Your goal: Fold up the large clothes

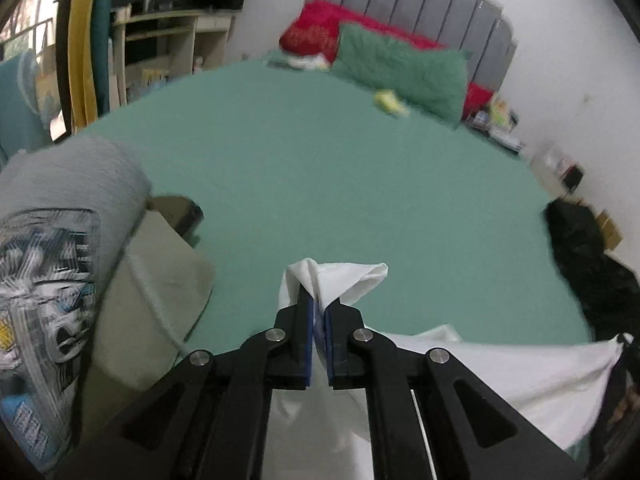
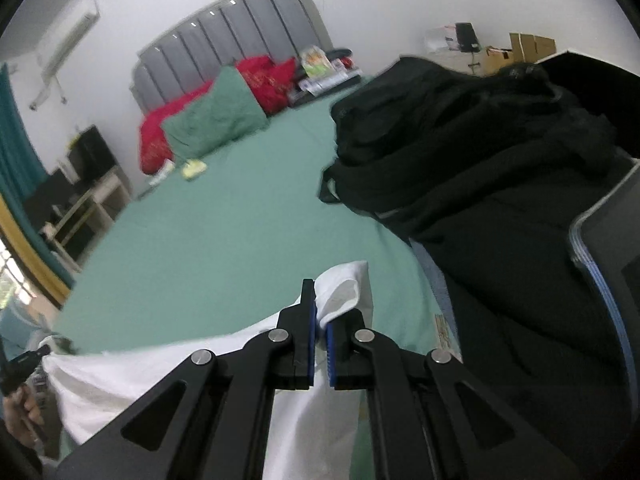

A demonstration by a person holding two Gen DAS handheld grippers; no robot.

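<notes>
Nearest, a white garment (image 1: 500,368) is pinched at two corners: one in the closed left tongs (image 1: 319,320), the other in the closed right tongs (image 2: 321,320). It is held stretched between them over the near edge of the green bed (image 1: 340,184), probably to be spread flat for folding. Dark clothes (image 2: 480,160) are piled on the right. Farther off, a green pillow (image 1: 404,72) is propped against the headboard (image 1: 420,4).

We see our left gripper (image 1: 319,312) and right gripper (image 2: 322,312) built alike: matte black linkage arms with triangular cut-outs, joined by round silver screws (image 1: 276,335), ending in narrow black fingers (image 2: 307,300) lined with ridged blue pads (image 2: 330,352).
</notes>
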